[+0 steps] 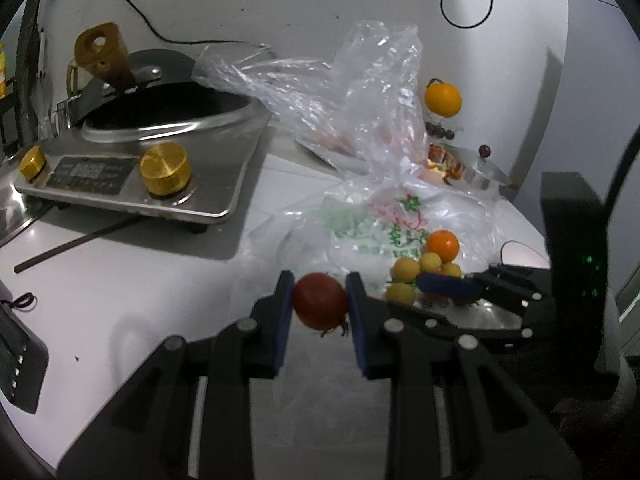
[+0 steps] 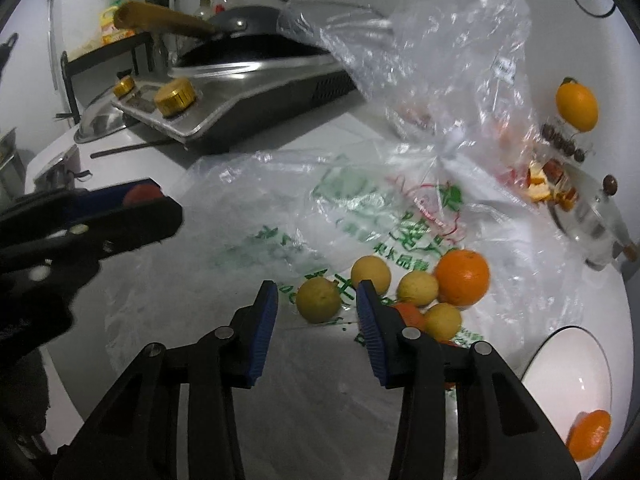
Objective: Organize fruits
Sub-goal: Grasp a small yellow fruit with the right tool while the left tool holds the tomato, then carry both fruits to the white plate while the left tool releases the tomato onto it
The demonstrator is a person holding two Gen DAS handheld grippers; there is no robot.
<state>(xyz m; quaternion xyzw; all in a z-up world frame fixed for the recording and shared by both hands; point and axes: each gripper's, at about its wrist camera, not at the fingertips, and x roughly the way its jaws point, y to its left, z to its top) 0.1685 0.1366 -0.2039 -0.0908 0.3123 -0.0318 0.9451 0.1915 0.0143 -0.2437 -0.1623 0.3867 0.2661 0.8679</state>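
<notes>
My left gripper (image 1: 320,300) is shut on a red tomato (image 1: 320,301) and holds it above the white counter; the tomato also shows in the right wrist view (image 2: 142,194). My right gripper (image 2: 316,312) is open and empty, just in front of a pile of fruit on a printed plastic bag (image 2: 360,208): several small yellow fruits (image 2: 319,300) and an orange (image 2: 462,278). The same pile shows in the left wrist view (image 1: 406,269), with the right gripper (image 1: 448,285) beside it. A white bowl (image 2: 560,364) at the lower right holds one orange (image 2: 590,434).
A steel induction cooker with gold knobs (image 1: 164,174) and a dark wok (image 1: 160,104) stands at the back left. A crumpled clear bag (image 1: 340,92) rises behind the fruit. A glass pot lid (image 2: 600,216), peels and dark berries (image 2: 564,142) lie at the right. A chopstick (image 1: 76,244) lies by the cooker.
</notes>
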